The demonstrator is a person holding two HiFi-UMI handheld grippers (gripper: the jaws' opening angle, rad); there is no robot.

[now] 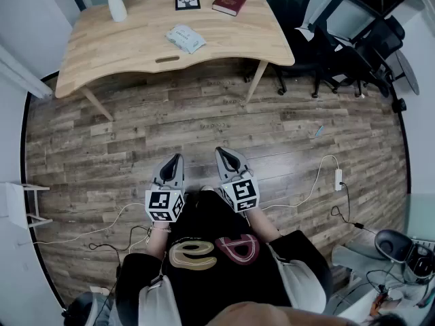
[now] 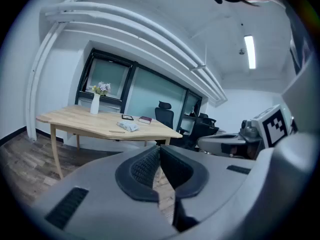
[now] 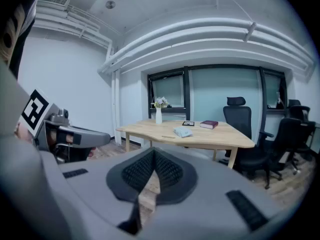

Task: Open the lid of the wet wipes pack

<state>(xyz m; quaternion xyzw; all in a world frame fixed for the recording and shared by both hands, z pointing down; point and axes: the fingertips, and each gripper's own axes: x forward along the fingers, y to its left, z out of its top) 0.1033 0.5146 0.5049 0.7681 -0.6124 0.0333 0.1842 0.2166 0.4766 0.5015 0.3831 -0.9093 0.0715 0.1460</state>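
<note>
We hold the left gripper and right gripper well back from the table, jaws closed on nothing. The wipes lie mid-table.

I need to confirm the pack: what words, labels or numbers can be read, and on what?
No text reads clearly.
wet wipes pack: print too small.
red book: cover print too small.
framed picture: no legible words.
person's black top: two big letter shapes, not readable.
</note>
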